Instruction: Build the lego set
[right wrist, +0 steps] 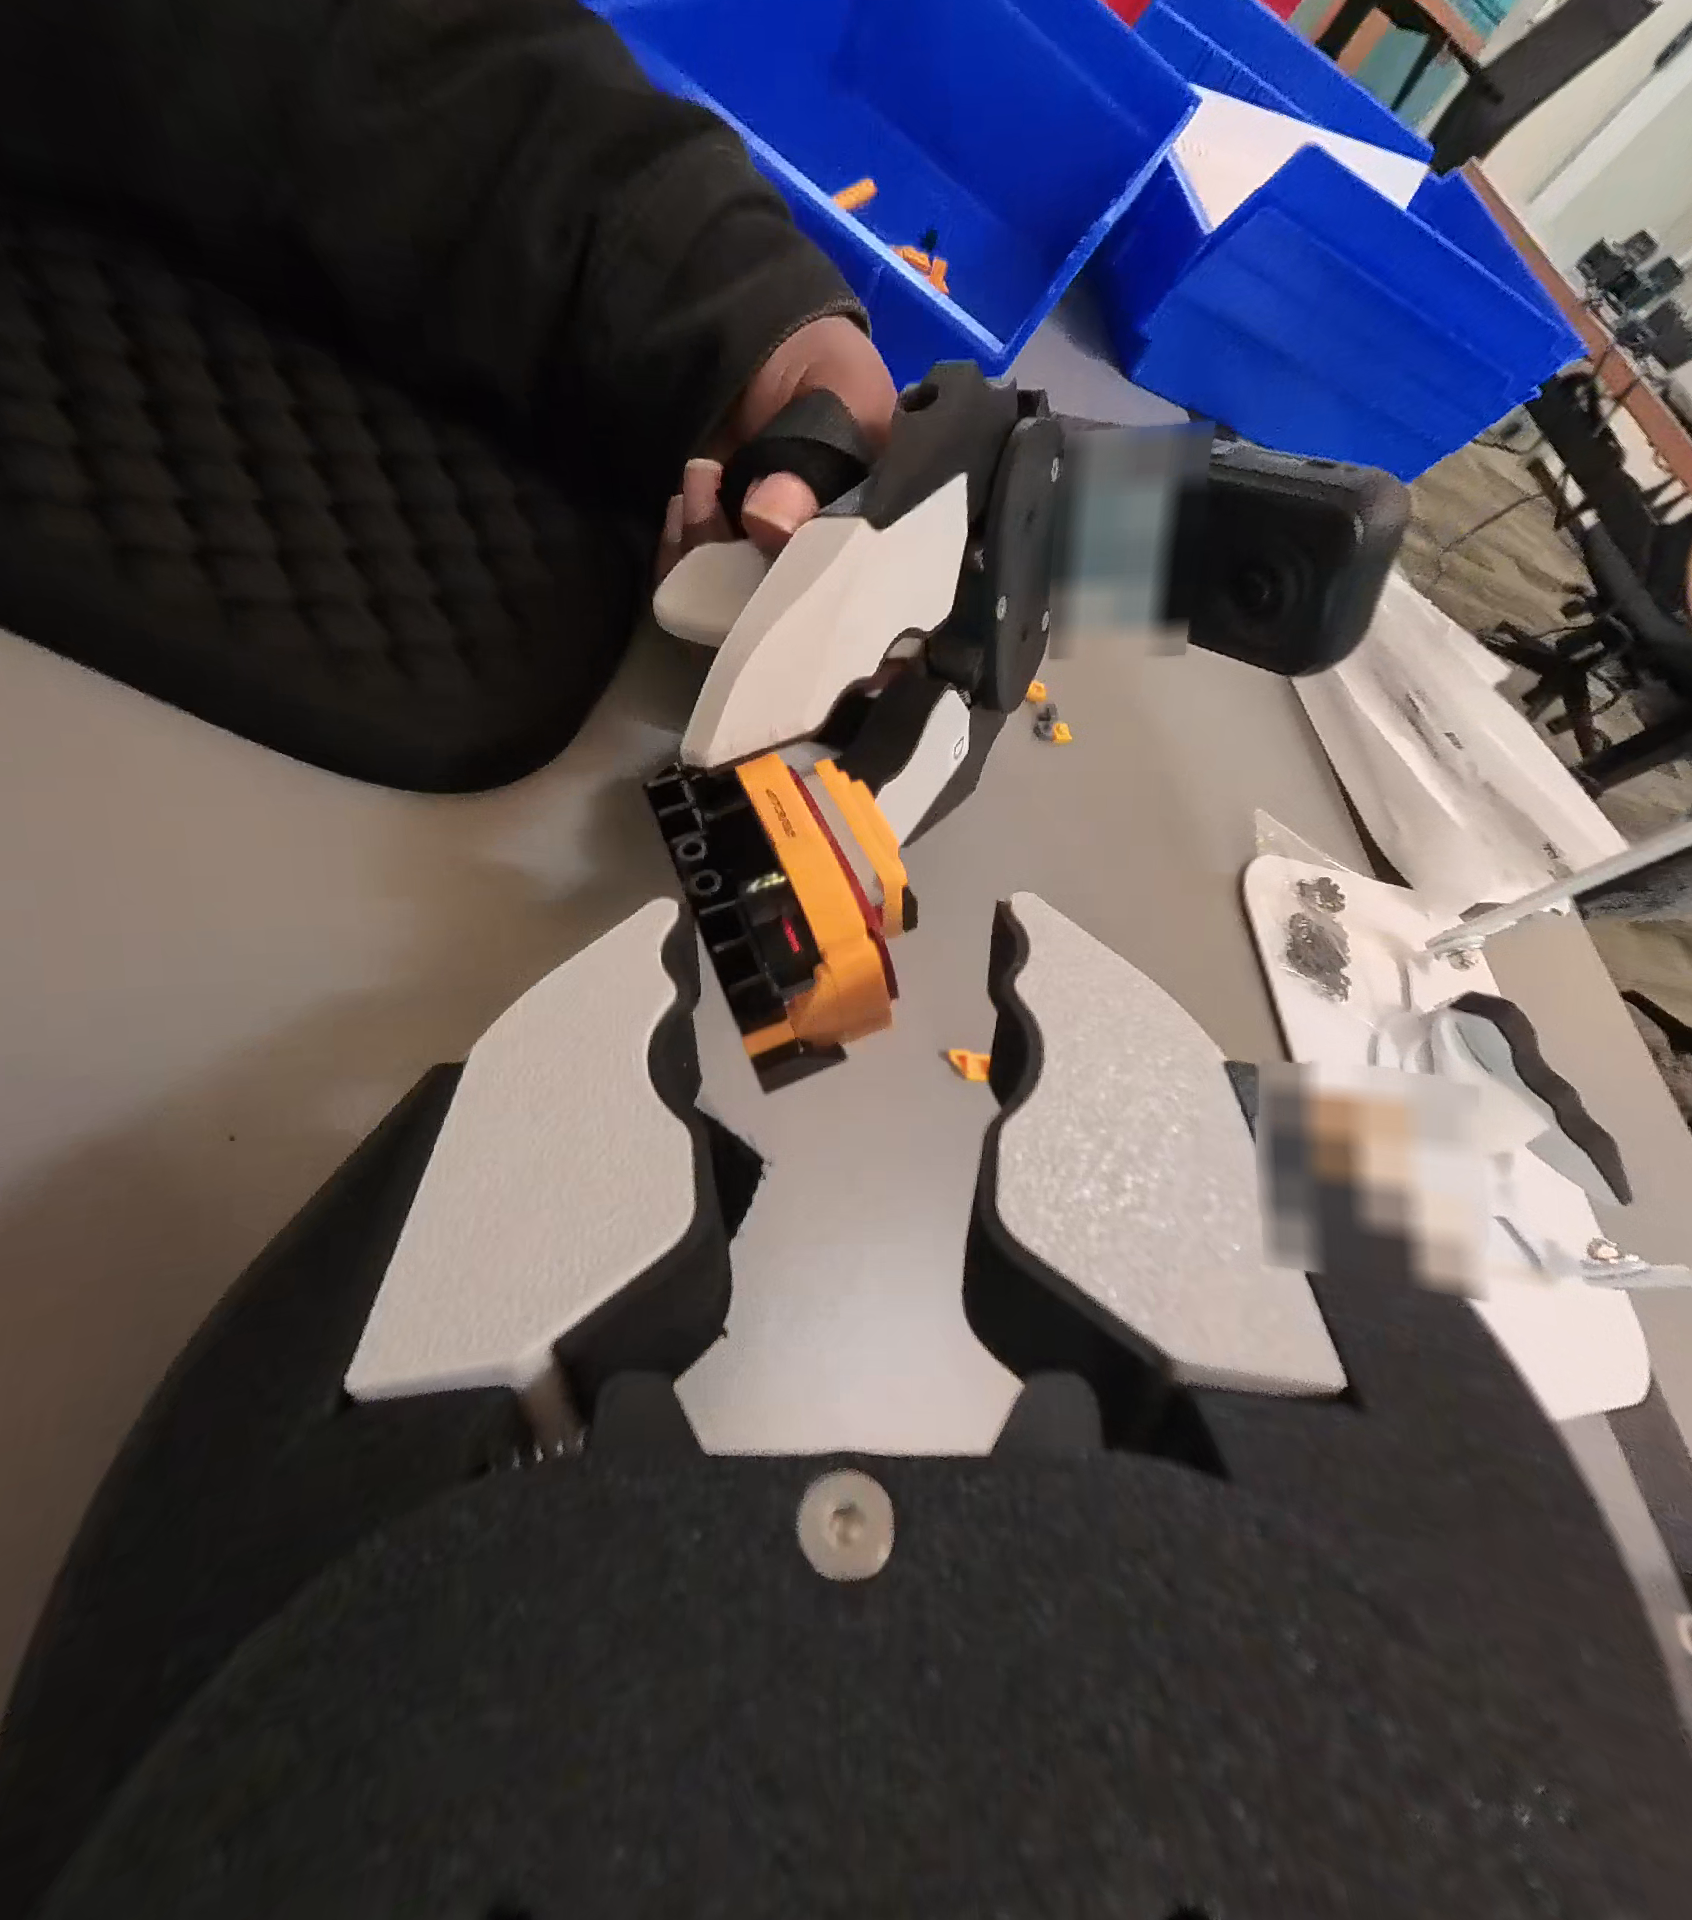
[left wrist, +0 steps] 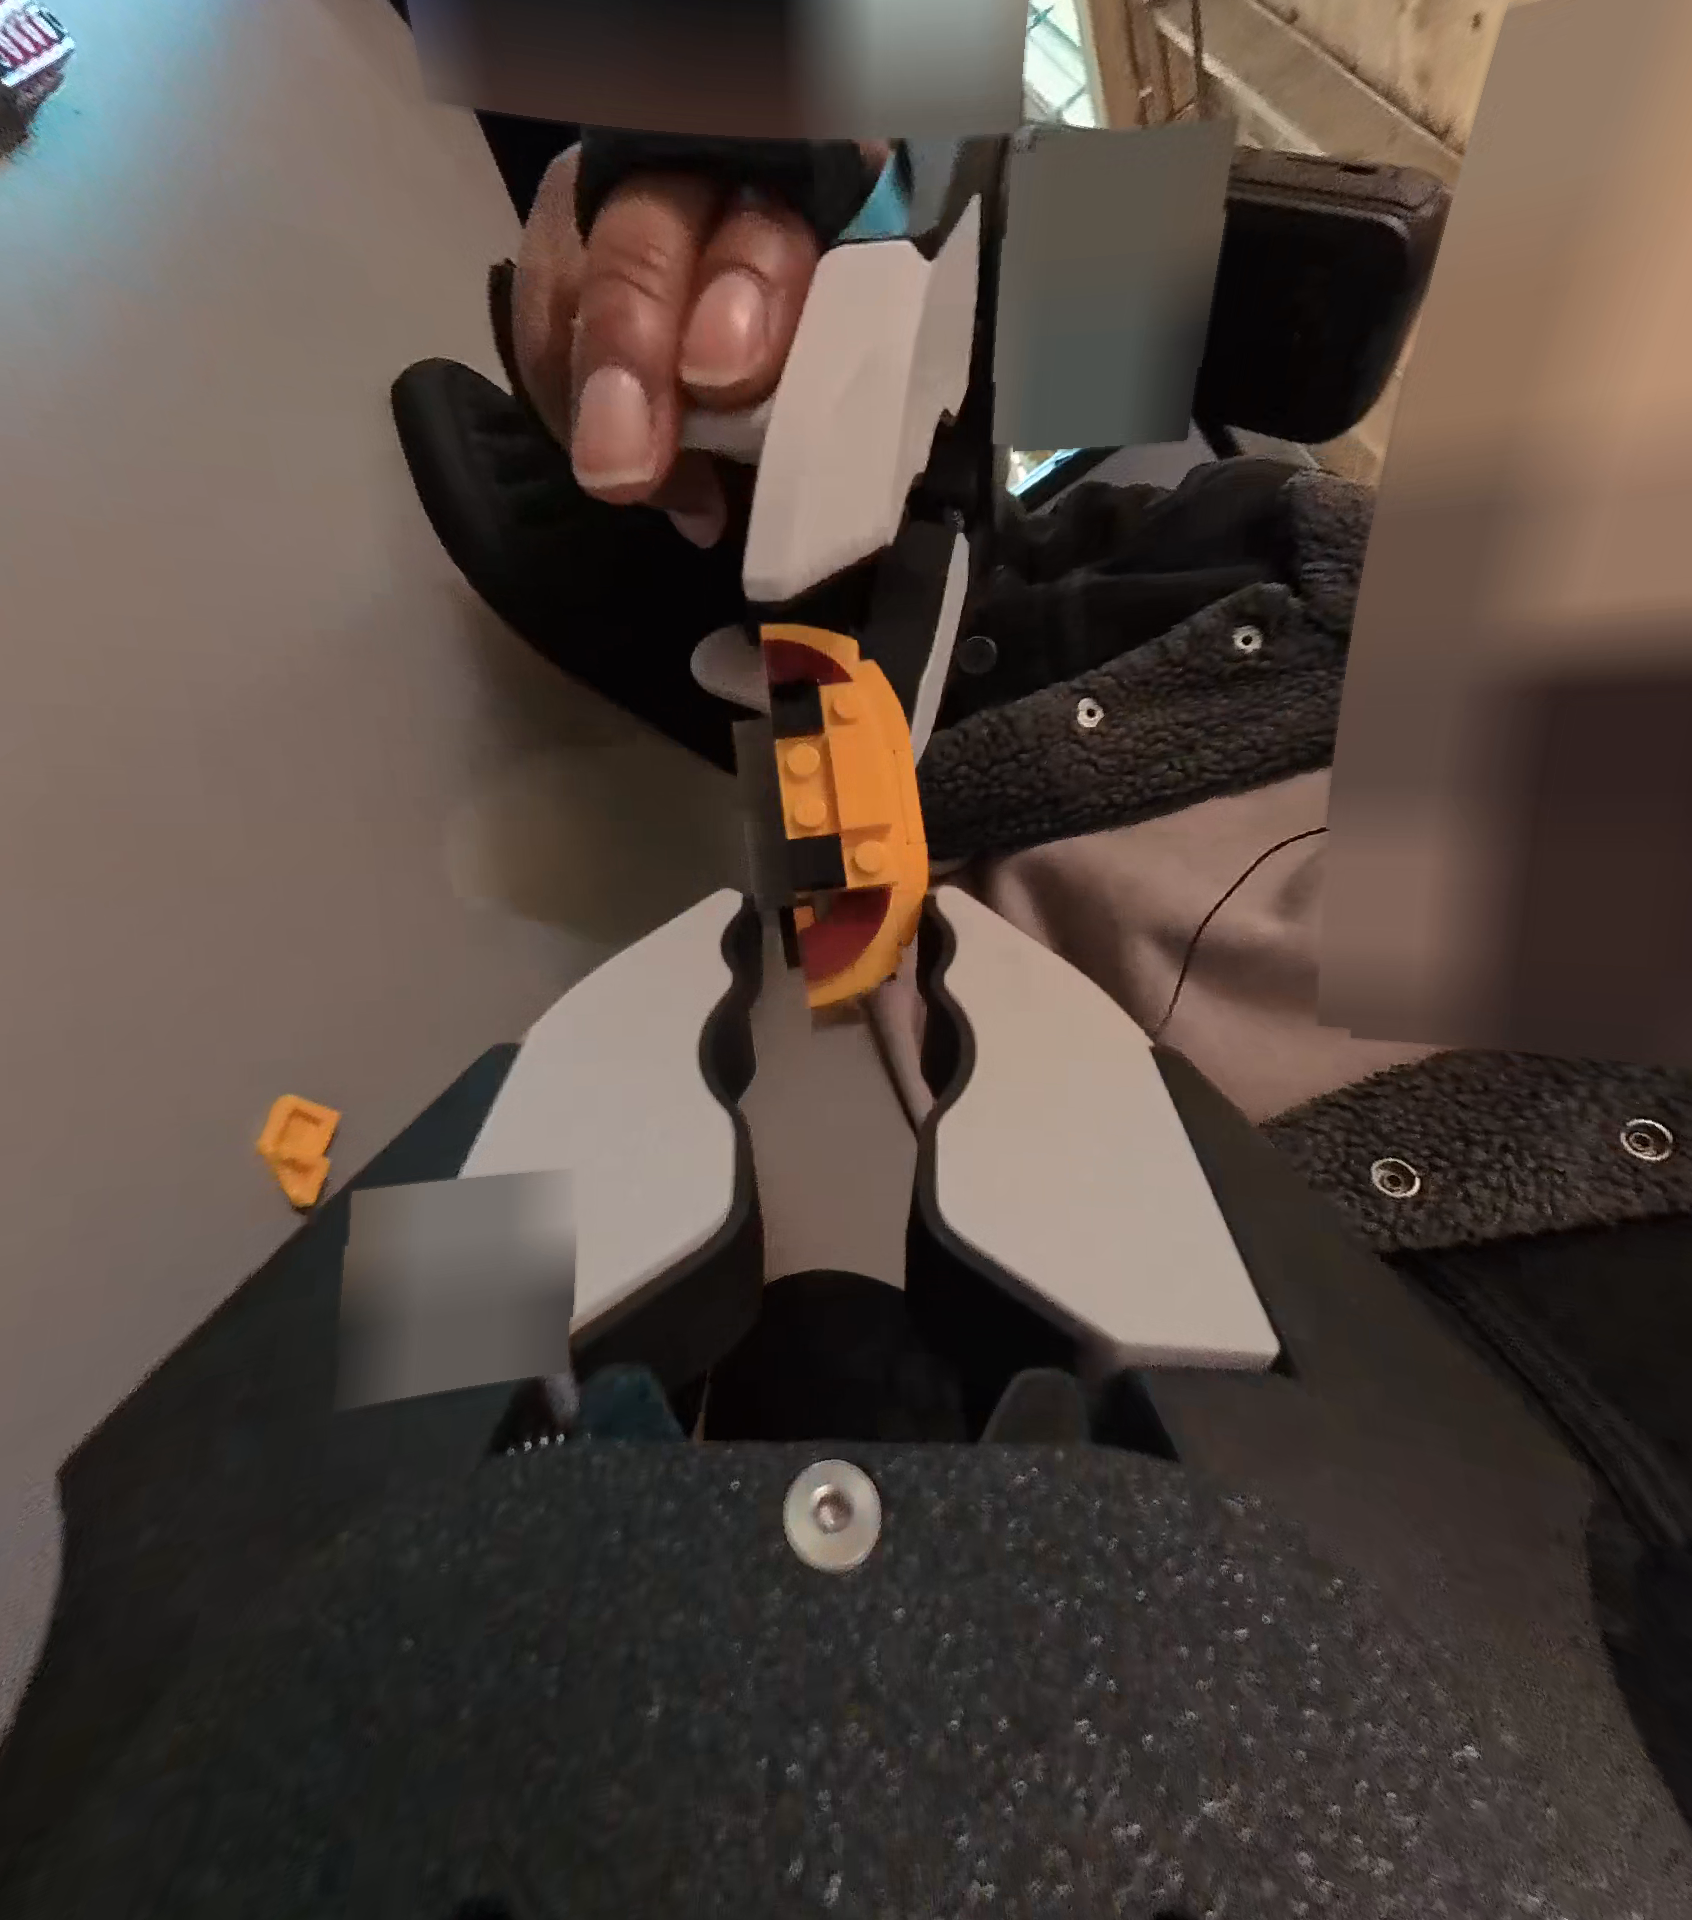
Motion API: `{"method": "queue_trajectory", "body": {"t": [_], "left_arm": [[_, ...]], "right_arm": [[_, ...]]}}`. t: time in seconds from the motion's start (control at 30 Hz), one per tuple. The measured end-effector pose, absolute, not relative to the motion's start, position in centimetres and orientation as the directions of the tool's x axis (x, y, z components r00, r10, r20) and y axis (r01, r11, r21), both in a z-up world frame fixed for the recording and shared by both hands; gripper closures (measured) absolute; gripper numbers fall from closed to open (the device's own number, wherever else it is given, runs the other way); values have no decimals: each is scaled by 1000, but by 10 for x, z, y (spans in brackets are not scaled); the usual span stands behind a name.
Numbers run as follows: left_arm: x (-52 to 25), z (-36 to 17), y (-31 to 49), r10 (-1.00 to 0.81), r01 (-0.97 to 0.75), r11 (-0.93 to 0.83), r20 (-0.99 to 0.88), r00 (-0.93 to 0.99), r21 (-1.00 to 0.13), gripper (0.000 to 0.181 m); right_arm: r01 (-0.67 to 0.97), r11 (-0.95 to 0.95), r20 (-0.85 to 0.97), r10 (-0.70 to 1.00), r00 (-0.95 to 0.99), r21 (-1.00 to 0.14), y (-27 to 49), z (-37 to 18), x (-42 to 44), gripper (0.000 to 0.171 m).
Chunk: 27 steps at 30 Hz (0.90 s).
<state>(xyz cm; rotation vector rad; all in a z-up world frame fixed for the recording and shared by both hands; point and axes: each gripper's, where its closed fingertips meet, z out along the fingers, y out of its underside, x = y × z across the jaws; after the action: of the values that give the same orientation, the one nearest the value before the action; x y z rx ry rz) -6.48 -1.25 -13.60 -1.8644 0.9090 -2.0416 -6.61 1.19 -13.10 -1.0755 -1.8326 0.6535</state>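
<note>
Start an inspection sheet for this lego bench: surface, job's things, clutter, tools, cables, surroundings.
Surface: grey tabletop, mostly bare near the tools.
Job's things: orange-and-black lego model, held off the table; loose orange lego piece on the table; blue plastic bins, small orange pieces in one.
Clutter: white board bearing small dark parts; black quilted cushion.
Grippers: left tool clamps one end of the model; right tool open, the model's other end between its fingers.
Cables: thin dark wire over grey cloth.
Surroundings: dark office chairs beyond the table.
</note>
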Motion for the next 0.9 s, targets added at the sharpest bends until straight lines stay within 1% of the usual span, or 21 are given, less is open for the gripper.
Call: {"method": "queue_trajectory", "body": {"t": [0.23, 0.4, 0.5, 0.57, 0.6, 0.67, 0.73, 0.8, 0.9], "left_arm": [[-67, -126, -10, -509, -186, -815, 832, -223, -549, 153], [-67, -123, -11, -501, -183, -818, 832, -237, -545, 153], [-67, -126, -8, -518, -175, -815, 830, -206, -552, 153], [-66, -134, -2, -593, -175, -778, 797, -113, -604, 153], [-66, -142, 4, -660, -190, -735, 751, -18, -651, 153], [-70, -160, 14, -786, -273, -617, 598, 157, -738, 153], [-75, -170, 24, -848, -348, -526, 447, 284, -776, 153], [-77, -175, 29, -889, -421, -437, 309, 338, -795, 153], [-74, -182, 29, -927, -545, -316, 131, 352, -777, 153]], "right_arm": [[335, 381, 312, 919, -242, -862, 8, -127, -68, 122], [312, 356, 296, 928, -225, -881, 11, -124, -68, 124], [322, 352, 290, 930, -226, -879, 12, -127, -68, 124], [335, 345, 280, 933, -226, -877, 14, -129, -66, 123], [351, 336, 270, 936, -226, -874, 16, -131, -64, 123], [370, 317, 249, 943, -220, -873, 22, -135, -60, 122], [393, 302, 238, 950, -203, -869, 30, -139, -57, 123], [419, 282, 221, 957, -188, -863, 35, -145, -56, 123], [448, 272, 213, 961, -178, -852, 37, -152, -57, 124]]}}
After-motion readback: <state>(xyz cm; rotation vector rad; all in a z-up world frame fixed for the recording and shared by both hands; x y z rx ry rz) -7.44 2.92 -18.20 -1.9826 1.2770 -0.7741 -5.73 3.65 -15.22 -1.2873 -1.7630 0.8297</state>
